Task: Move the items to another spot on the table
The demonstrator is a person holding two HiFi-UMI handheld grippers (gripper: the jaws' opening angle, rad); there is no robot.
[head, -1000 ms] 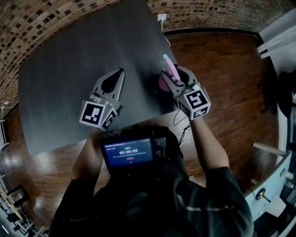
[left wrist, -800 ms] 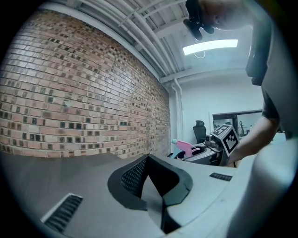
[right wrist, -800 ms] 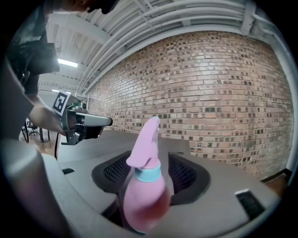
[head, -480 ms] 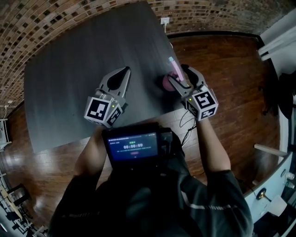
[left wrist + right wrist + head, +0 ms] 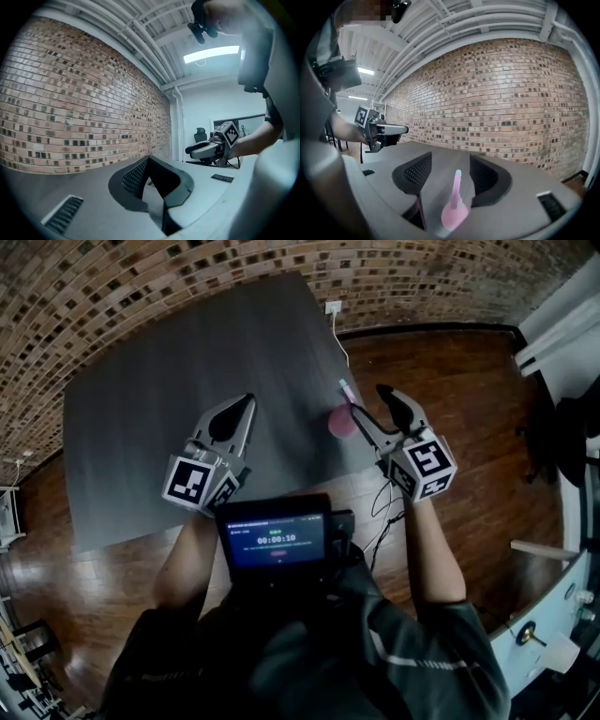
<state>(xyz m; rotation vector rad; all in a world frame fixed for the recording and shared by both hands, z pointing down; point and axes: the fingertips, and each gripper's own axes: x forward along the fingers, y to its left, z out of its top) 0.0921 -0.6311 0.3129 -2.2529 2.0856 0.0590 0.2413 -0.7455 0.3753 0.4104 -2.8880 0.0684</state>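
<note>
A pink rubber bulb (image 5: 339,421) with a long teal-tipped nozzle stands upright on the dark grey table (image 5: 169,409), close to its right edge. My right gripper (image 5: 367,399) is beside it with its jaws wide and closing. In the right gripper view the bulb (image 5: 454,208) stands low in the gap and neither pad touches it. My left gripper (image 5: 242,407) hovers over the middle of the table, shut on nothing, its pads (image 5: 136,178) meeting at the tip. Each gripper shows in the other's view: the right gripper (image 5: 211,147) and the left gripper (image 5: 382,129).
The table's right edge runs just under my right gripper, with wooden floor (image 5: 450,381) beyond. A wall socket (image 5: 332,307) with a white cable sits at the far corner by the brick wall (image 5: 141,296). A screen device (image 5: 272,540) hangs at the person's chest.
My right gripper was shut on the pink bulb a second ago; it has let go, spread its jaws and drawn back a little. The bulb stays standing on the table. The left gripper stays shut.
</note>
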